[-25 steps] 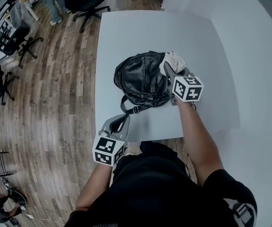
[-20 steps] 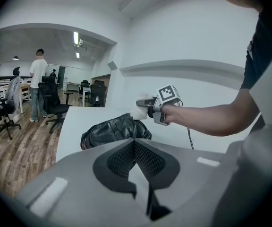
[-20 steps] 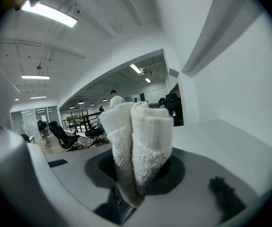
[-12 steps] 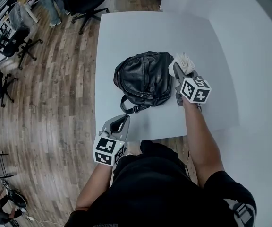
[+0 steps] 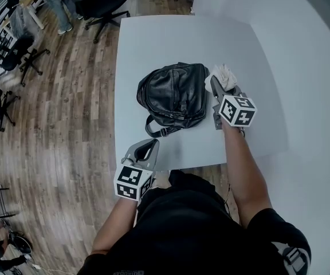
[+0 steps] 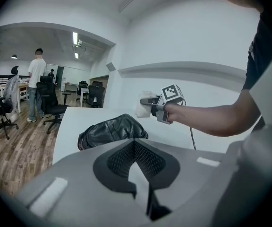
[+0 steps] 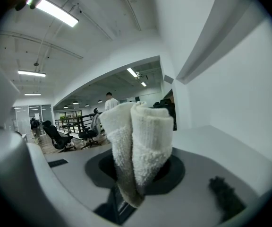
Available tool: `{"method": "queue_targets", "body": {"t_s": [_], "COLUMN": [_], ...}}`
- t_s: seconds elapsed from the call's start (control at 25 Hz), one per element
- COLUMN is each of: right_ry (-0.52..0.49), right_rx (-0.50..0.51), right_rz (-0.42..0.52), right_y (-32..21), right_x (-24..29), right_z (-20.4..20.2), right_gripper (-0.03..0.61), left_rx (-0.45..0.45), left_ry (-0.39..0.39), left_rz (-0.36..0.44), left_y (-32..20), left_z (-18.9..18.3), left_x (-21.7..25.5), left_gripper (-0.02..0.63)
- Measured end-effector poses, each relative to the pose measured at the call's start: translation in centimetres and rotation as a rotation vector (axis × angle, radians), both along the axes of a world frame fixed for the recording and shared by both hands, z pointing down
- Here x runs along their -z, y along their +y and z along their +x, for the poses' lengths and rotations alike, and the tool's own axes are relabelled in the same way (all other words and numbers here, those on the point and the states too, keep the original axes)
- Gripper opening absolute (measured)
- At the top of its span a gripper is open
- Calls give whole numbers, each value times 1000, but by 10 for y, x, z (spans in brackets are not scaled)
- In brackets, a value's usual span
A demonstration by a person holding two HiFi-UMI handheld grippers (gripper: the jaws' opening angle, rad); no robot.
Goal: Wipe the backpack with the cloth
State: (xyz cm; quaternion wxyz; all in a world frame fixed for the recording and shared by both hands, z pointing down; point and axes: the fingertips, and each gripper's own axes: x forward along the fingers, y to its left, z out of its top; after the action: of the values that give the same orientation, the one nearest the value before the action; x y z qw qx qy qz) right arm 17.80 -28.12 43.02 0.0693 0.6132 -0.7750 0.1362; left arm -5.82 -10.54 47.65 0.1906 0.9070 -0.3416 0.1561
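Note:
A black leather backpack (image 5: 173, 95) lies on the white table (image 5: 171, 39), its strap trailing toward the near edge. My right gripper (image 5: 217, 85) is shut on a bunched white cloth (image 5: 224, 75), held just off the backpack's right side, apart from it. In the right gripper view the cloth (image 7: 138, 148) stands folded between the jaws. My left gripper (image 5: 146, 149) hovers at the table's near edge, below the backpack strap, shut with nothing in it. The left gripper view shows the backpack (image 6: 111, 130) ahead and the right gripper (image 6: 145, 101) with the cloth (image 6: 142, 109) beyond it.
Wooden floor lies left of the table, with black office chairs (image 5: 99, 4) at the far left. A person (image 6: 36, 91) stands by the chairs in the background. A white wall runs along the table's right side.
My right gripper with the cloth slid right, off the backpack's right side, and now holds still beside it. The left gripper has barely moved.

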Motion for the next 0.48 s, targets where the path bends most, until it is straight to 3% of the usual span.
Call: {"method": "queue_targets", "body": {"t_s": [0.16,0.48], "right_ry": [-7,-4], "right_rx": [58,282], "right_rz": [-3,-75], "right_y": [-2,-11], "right_x": [-2,-40], "right_z": [-30,-136], "right_gripper": [101,101], "left_rx": [17,115], "left_ry": [-5,-16], "left_rz": [-2,-17], "left_y": [0,-4], "left_z": [-7,-38], "left_x": [-2,-1], "left_gripper": [6,6]}}
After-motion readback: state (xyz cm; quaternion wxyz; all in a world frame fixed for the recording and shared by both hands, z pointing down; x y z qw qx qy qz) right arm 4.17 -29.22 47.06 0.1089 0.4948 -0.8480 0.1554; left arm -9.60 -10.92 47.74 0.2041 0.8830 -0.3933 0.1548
